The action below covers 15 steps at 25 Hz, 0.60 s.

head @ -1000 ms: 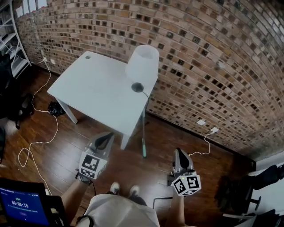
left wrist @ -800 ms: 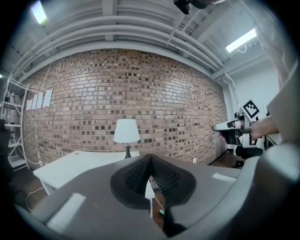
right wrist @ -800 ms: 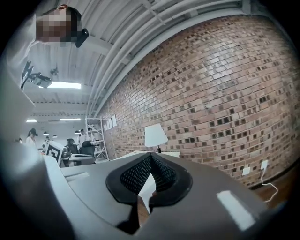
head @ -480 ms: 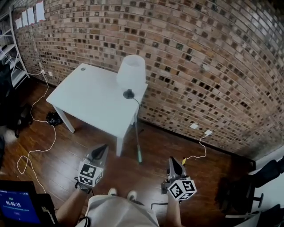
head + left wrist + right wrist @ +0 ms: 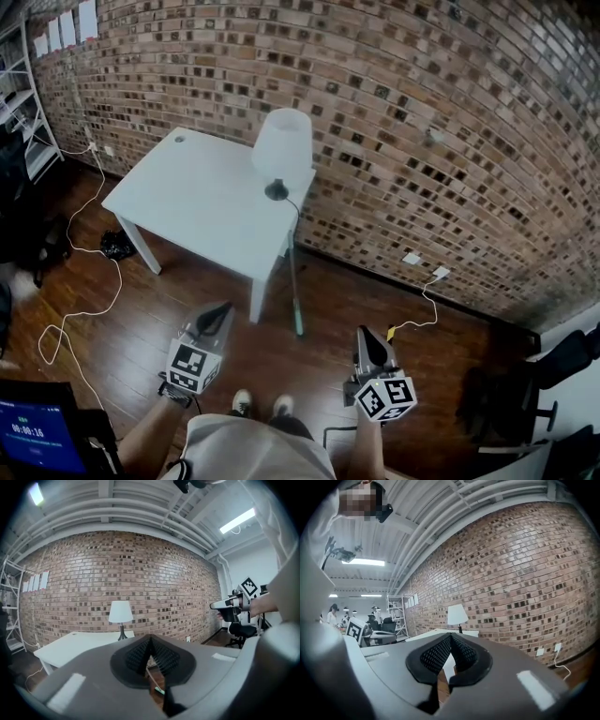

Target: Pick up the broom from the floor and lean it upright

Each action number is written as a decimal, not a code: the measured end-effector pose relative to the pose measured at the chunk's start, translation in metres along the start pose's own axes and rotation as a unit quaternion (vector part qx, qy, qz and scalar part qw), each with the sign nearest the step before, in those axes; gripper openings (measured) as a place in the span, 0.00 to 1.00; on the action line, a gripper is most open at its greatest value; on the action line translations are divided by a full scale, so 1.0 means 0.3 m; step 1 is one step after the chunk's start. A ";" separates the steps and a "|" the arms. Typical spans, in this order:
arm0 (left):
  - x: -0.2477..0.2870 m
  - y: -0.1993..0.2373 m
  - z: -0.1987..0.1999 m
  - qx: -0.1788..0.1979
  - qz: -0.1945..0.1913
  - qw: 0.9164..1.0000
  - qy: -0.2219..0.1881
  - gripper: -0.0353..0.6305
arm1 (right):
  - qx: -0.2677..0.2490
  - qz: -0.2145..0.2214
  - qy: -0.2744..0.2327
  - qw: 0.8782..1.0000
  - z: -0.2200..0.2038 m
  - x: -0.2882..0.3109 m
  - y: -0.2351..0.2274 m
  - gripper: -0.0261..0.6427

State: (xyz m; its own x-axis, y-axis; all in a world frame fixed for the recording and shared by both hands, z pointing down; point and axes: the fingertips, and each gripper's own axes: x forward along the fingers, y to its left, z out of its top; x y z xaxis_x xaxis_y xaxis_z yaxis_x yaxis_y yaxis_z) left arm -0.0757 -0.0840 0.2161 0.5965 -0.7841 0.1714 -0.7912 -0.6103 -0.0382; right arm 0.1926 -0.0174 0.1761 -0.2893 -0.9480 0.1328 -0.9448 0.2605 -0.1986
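Note:
The broom (image 5: 295, 281) stands nearly upright, its thin handle leaning on the right corner of the white table (image 5: 187, 202) and its green end (image 5: 299, 327) on the wood floor. My left gripper (image 5: 222, 313) is held low in front of me, to the left of the broom and short of it, shut and empty. To the broom's right my right gripper (image 5: 363, 337) is likewise shut with nothing in it. In the left gripper view the jaws (image 5: 150, 640) meet at their tips, with the broom's green end (image 5: 160, 690) showing in the gap below them. The right gripper's tips (image 5: 450, 636) also touch.
A white lamp (image 5: 282, 143) stands at the table's far corner by the brick wall. A white cable (image 5: 86, 281) snakes over the floor at left. A black office chair (image 5: 511, 405) is at right, shelving (image 5: 19, 94) at far left, a screen (image 5: 37, 436) at bottom left.
Both grippers have drawn back from the table and sit lower in the head view. The broom keeps leaning on the table corner. Both stay shut.

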 end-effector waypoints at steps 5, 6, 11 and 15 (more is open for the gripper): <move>-0.069 0.037 -0.028 0.012 0.002 1.000 0.007 0.05 | 0.020 -0.007 -0.006 1.000 -0.009 -0.066 0.039 0.06; -0.089 0.036 -0.036 0.010 0.006 1.000 0.008 0.05 | 0.018 -0.006 -0.004 1.000 -0.017 -0.085 0.046 0.06; -0.206 -0.062 -0.058 0.003 0.008 1.000 0.008 0.05 | 0.002 -0.009 0.000 1.000 -0.030 -0.193 0.059 0.06; -0.298 -0.193 -0.051 0.002 0.012 1.000 0.007 0.05 | -0.010 0.004 -0.015 1.000 -0.001 -0.320 0.079 0.06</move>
State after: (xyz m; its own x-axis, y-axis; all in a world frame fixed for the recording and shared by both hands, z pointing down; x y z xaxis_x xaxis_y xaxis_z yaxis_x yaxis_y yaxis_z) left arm -0.0853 0.0233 0.2181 0.5754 -0.7970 0.1835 -0.8049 -0.5917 -0.0459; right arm 0.1981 0.0798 0.1590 -0.2923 -0.9508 0.1022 -0.9454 0.2713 -0.1804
